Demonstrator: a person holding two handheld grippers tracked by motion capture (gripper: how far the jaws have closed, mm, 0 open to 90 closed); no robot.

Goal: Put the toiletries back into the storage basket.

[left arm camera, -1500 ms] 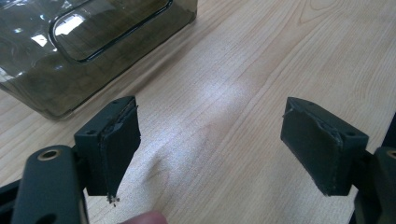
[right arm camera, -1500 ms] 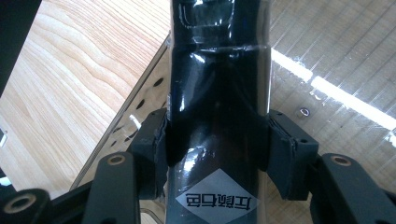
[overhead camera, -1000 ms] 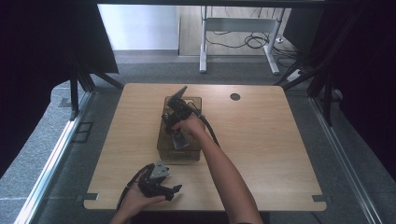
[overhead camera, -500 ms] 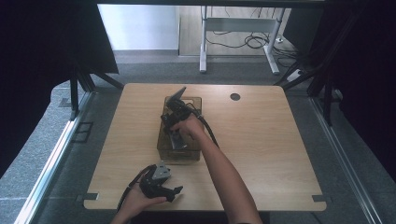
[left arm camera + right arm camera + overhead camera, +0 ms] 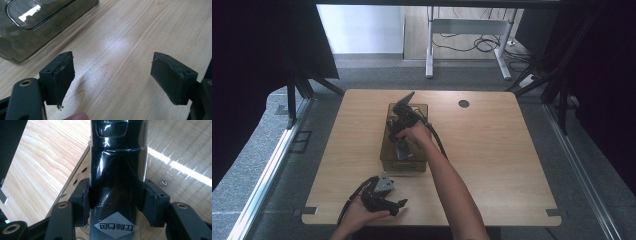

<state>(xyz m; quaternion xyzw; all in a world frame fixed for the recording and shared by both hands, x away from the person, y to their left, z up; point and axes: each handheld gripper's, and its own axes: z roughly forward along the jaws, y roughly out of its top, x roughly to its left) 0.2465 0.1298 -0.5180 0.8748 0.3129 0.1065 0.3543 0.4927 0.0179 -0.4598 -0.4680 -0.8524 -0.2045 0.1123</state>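
My right gripper is shut on a glossy black packet wrapped in clear film, with a white diamond label near the pads. In the high view the right gripper holds the packet tilted over the far end of a tinted clear plastic box in the middle of the table. Near the table's front edge my left gripper rests in the person's hand. Its jaws stand wide open over bare wood with nothing between them. A corner of the box lies to its upper left.
The light wooden table has a round cable hole at the far right. A grey flat item lies inside the box. Black curtains flank the table, and a desk frame with cables stands beyond it.
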